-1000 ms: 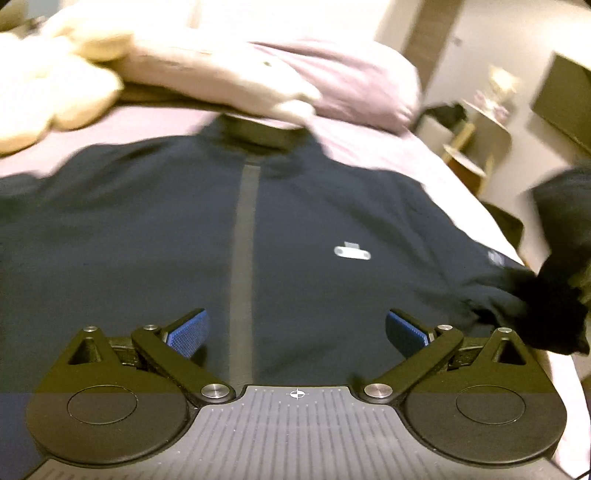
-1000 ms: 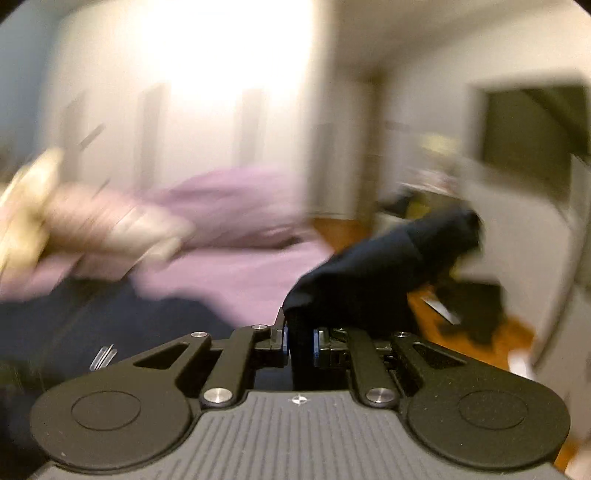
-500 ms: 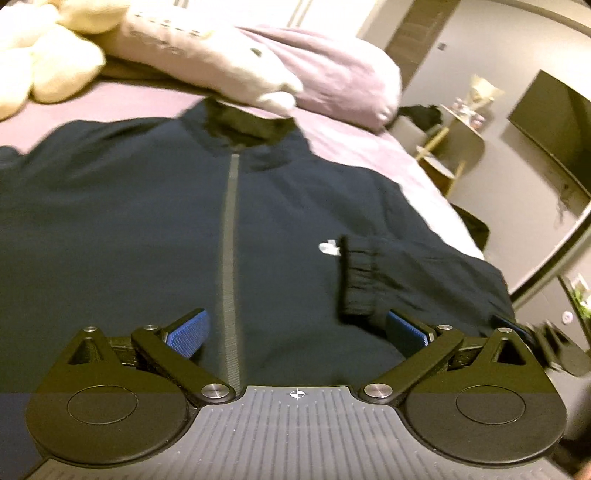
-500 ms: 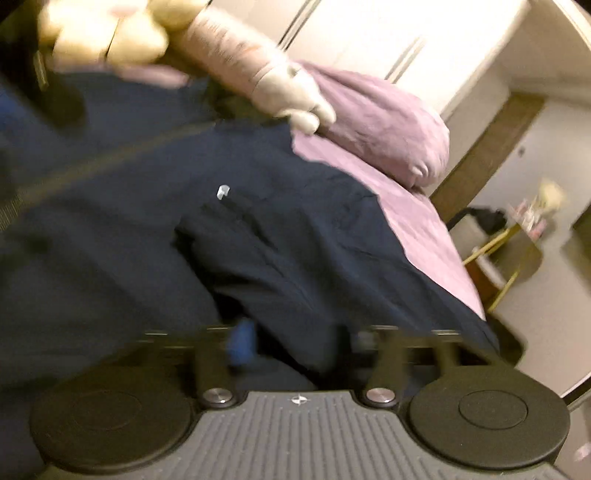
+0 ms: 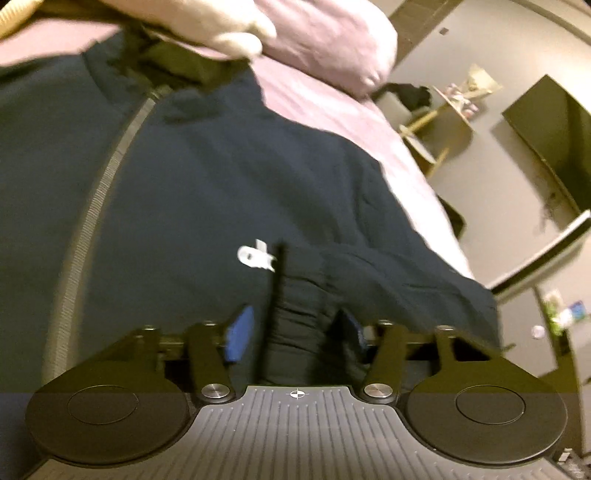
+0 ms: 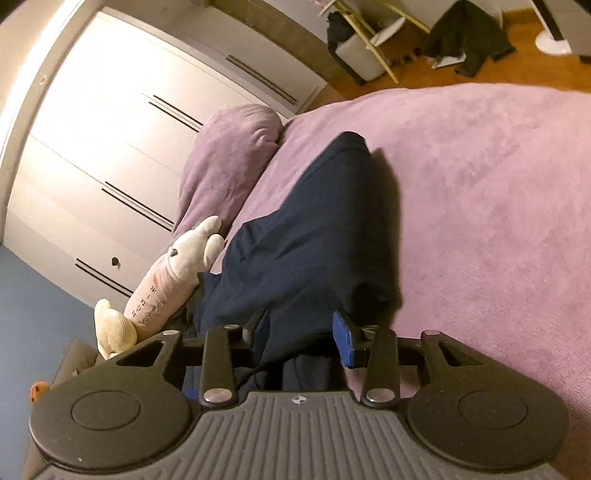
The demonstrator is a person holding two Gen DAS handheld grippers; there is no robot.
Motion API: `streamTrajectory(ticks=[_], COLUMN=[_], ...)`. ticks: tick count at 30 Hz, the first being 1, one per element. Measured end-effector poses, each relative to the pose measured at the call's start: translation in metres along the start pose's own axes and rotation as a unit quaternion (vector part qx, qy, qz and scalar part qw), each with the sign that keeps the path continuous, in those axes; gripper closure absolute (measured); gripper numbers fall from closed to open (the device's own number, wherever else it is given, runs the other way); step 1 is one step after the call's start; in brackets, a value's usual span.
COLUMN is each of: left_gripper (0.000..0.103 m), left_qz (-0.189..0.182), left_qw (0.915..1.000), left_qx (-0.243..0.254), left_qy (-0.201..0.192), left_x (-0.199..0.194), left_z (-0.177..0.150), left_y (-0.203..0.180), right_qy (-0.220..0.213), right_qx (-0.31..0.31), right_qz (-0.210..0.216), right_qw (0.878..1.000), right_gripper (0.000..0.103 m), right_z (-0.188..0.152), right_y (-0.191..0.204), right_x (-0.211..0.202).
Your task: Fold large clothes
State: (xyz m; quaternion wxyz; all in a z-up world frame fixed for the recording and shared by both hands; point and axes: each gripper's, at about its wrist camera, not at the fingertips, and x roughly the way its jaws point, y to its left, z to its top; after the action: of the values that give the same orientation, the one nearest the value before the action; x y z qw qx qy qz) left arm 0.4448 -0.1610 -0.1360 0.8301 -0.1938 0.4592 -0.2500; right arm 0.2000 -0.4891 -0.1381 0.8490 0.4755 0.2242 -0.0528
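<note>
A dark navy jacket point(image 5: 207, 192) lies front-up on the purple bed point(image 6: 498, 206), its grey zipper strip point(image 5: 88, 221) running down from the collar, which sits just under a pale plush toy point(image 5: 207, 26) at the head of the bed. One sleeve is folded across the jacket's chest, and its ribbed cuff point(image 5: 299, 314) ends just beside the small white logo point(image 5: 255, 255). The left tongs point(image 5: 295, 332) are spread apart around that cuff: the blue pad point(image 5: 240, 332) on one side stands clear of the cloth, while the other pad is half hidden by the sleeve, so no grip shows. In the right wrist view the right tongs point(image 6: 299, 336) are likewise parted, with a bunch of the jacket's fabric point(image 6: 306, 251) rising up between the two fingers; the blue pad point(image 6: 341, 338) on one side sits at the edge of the cloth, and whether it presses the fabric cannot be told. Beyond the jacket in that view lie a purple pillow point(image 6: 229, 158) and the plush toy point(image 6: 173, 280) against it, with white wardrobe doors point(image 6: 110, 158) behind. Past the far side of the bed stand a small side table point(image 5: 439, 125) and a dark screen point(image 5: 554, 144) on the wall.
</note>
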Motion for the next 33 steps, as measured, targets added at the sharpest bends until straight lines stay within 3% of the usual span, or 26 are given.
streamTrajectory(ticks=[3,6,7,12,14,17,20,23,25,30,33], left_gripper=[0.052,0.078,0.093,0.094,0.094,0.094,0.094,0.094,0.093,0.092,0.093], left_qz=[0.011,0.000,-0.008,-0.045,-0.040,0.012,0.092,0.176,0.208,0.154,0.124], left_qw=[0.9997,1.0000,1.0000,0.9973,0.9952,0.9927,0.9872,0.9765,0.9720,0.9785,0.9806], left_qx=[0.020,0.003,-0.002,-0.042,-0.053,-0.050,-0.039,-0.021,-0.027,-0.098,-0.101], left_qy=[0.009,0.005,-0.001,-0.039,-0.072,-0.110,-0.124,-0.123,-0.107,-0.096,-0.113], left_x=[0.012,0.005,-0.001,-0.053,-0.082,-0.118,-0.138,-0.143,-0.138,-0.138,-0.144], left_z=[-0.003,0.000,0.002,0.026,0.038,0.048,0.049,0.044,0.041,0.037,0.046], left_y=[-0.003,-0.001,0.000,0.008,0.021,0.042,0.069,0.095,0.112,0.141,0.136], right_qy=[-0.001,0.006,0.007,0.007,0.024,0.037,0.043,0.058,0.069,0.085,0.092], right_qx=[0.001,0.008,0.009,0.047,0.062,0.050,0.044,0.037,0.028,0.031,0.041], right_qz=[0.002,-0.001,-0.003,0.026,0.042,0.039,0.041,0.034,0.035,0.042,0.041], right_qw=[1.000,1.000,1.000,0.999,0.997,0.997,0.997,0.997,0.997,0.995,0.994], right_gripper=[0.065,0.065,0.065,0.065,0.065,0.065,0.065,0.065,0.065,0.065,0.063], right_z=[-0.003,-0.015,-0.017,-0.019,-0.024,-0.028,-0.028,-0.029,-0.032,-0.034,-0.035], right_y=[0.003,0.003,0.007,0.011,0.014,0.024,0.035,0.045,0.053,0.063,0.068], right_x=[0.004,0.008,0.010,0.005,0.006,0.015,0.030,0.049,0.059,0.082,0.097])
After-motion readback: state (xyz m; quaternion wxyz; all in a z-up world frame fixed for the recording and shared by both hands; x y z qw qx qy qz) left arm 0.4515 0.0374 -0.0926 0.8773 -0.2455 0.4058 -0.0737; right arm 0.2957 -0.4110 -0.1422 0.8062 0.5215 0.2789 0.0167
